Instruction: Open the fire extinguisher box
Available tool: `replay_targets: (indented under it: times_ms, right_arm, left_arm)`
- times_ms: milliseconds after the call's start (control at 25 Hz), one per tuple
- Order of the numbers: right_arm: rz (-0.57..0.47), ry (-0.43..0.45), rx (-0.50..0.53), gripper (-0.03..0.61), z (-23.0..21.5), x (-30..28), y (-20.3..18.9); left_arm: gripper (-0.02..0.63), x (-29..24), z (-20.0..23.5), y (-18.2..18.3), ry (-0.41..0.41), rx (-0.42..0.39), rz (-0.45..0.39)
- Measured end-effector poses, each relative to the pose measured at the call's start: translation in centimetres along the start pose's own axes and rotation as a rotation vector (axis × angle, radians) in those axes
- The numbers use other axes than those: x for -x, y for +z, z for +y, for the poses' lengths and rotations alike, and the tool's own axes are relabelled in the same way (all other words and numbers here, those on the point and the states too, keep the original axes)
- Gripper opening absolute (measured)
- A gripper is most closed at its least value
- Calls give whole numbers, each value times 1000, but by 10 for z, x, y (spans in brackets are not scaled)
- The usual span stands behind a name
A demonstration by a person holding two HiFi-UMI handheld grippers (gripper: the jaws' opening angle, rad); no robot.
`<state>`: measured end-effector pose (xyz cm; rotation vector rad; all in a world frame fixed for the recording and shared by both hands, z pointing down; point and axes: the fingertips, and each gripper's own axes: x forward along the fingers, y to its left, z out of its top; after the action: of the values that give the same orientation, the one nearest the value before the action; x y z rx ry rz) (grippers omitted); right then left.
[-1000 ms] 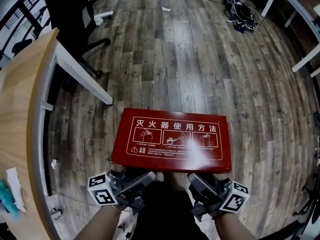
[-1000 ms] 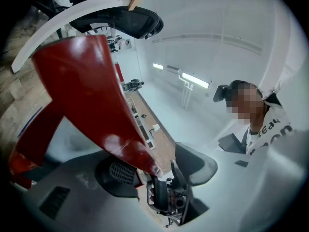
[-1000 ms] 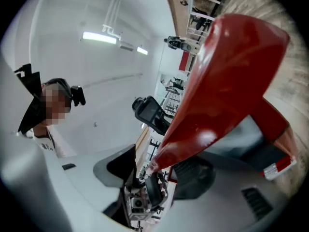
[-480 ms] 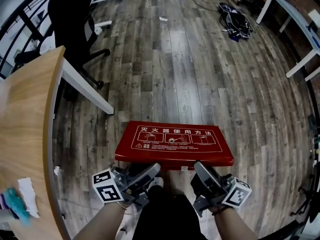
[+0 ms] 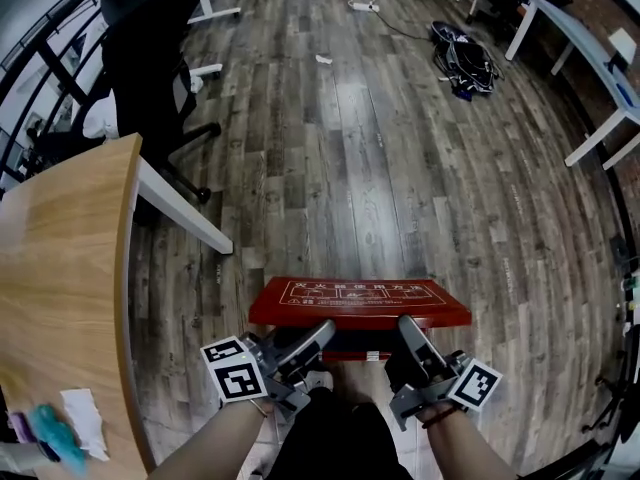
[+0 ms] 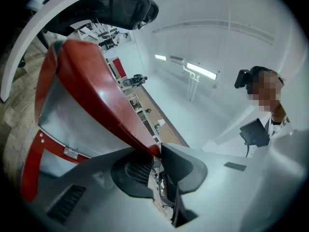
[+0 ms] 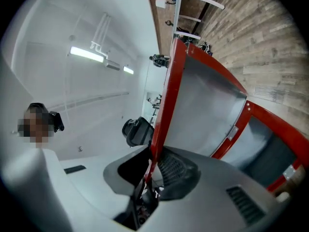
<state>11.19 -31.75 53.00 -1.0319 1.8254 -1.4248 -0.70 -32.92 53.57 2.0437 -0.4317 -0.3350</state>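
Fire extinguisher box lid [image 5: 360, 294] half-raised, left gripper [image 5: 322, 329] and right gripper [image 5: 405, 326] jaws just closed, clamping its edge

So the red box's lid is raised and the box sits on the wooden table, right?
No. The lid is raised, but the box stands on the plank floor beside the wooden table, not on it; the head view shows this.

The fire extinguisher box's flat red metal lid [image 5: 360, 303] lay with its white-printed top facing the head camera a second ago. It has swung up at its near edge and now shows almost edge-on. The left gripper [image 5: 318, 336] and right gripper [image 5: 408, 330] have risen with it. Their jaws have just been closing and now pinch that edge, apparently clear of the box's red frame [image 7: 275, 122].
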Motion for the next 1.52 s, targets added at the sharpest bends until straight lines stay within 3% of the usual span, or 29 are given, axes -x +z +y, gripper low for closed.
replay_targets:
  times_ms: [240,840,1320,1520]
  right_arm:
    - [-71,-13,-38,51,-1,-17,17]
    - [-137,-16,-95,43,-3,-50,45]
    - [-83,16,-133,43,-8,-69,61]
    - [-49,23,-142,43,-10,-76,65]
  left_arm:
    - [46,-15,5,19,-15,5,34]
    - [37,-37,21,56,13,128,-44]
    - [35,-50,33,72,89,190,-144]
    - [35,-56,36,76,98,256,-193]
